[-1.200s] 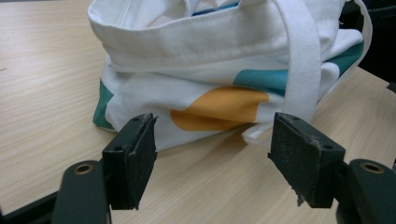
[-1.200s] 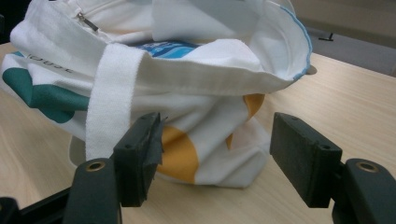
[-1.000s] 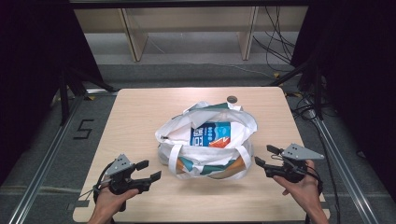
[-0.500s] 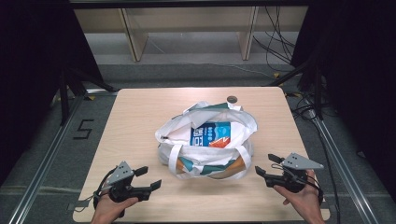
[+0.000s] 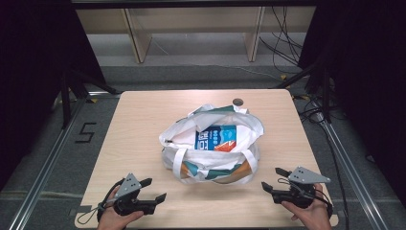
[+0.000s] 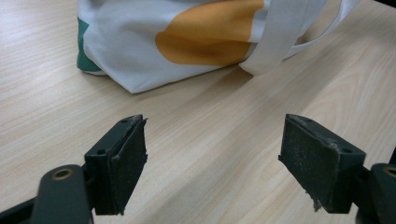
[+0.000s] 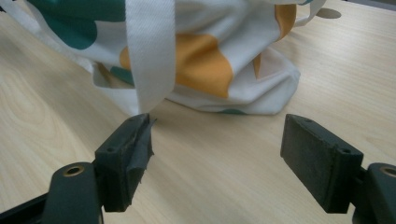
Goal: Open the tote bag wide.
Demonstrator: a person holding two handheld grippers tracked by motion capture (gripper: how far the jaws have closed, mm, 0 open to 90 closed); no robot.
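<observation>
A white cloth tote bag (image 5: 210, 148) with green and orange patches stands open at the middle of the wooden table (image 5: 139, 124); a blue and white packet (image 5: 215, 139) lies inside it. My left gripper (image 5: 154, 189) hovers open at the near left, apart from the bag. My right gripper (image 5: 274, 179) is open at the near right, jaws toward the bag. In the left gripper view the bag (image 6: 187, 37) lies beyond the open gripper (image 6: 212, 168). In the right gripper view a white strap (image 7: 149, 51) hangs just beyond the open gripper (image 7: 217, 161).
A small dark round object (image 5: 237, 101) lies on the table behind the bag. Metal rails (image 5: 48, 167) run along both sides of the table, and wooden shelving (image 5: 191, 24) stands at the back. Cables trail over the floor at the far right.
Both hands have drawn back toward the near edge of the table, away from the bag. The bag has not moved, and both grippers stay open.
</observation>
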